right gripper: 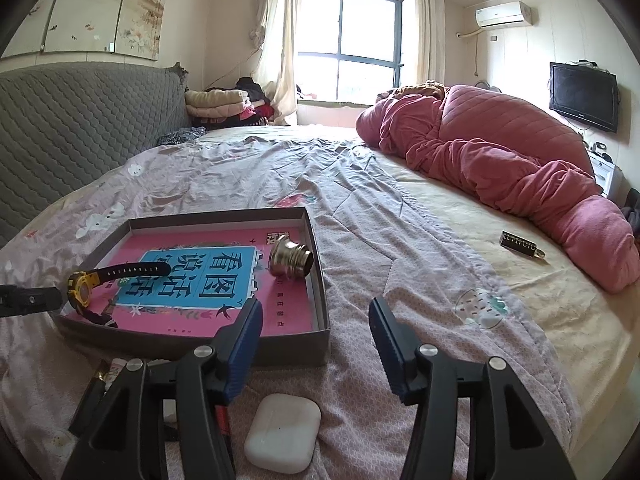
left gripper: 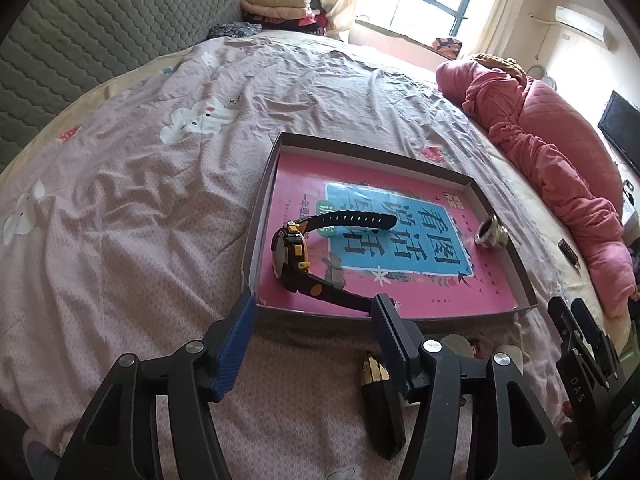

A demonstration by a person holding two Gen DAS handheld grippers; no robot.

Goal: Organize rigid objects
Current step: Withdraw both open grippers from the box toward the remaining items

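A shallow grey-brown tray (left gripper: 360, 148) lies on the bed with a pink book (left gripper: 420, 292) flat inside it. On the book rest a black and yellow wristwatch (left gripper: 290, 252) and a brass bell-shaped piece (left gripper: 491, 234). My left gripper (left gripper: 312, 314) is open at the tray's near wall; the watch strap ends beside its right finger, untouched by the pads. My right gripper (right gripper: 316, 316) is open over the sheet right of the tray (right gripper: 208, 216), empty. A white earbud case (right gripper: 282, 444) lies under it. In that view the watch (right gripper: 84, 288) and brass piece (right gripper: 290, 258) show too.
A black and gold case (left gripper: 378, 392) lies on the sheet under my left gripper. A small black lettered bar (right gripper: 520, 242) sits near a rolled pink quilt (right gripper: 500, 168). A grey padded headboard (right gripper: 80, 120) bounds the left. Small tubes (right gripper: 116, 368) lie by the tray's front.
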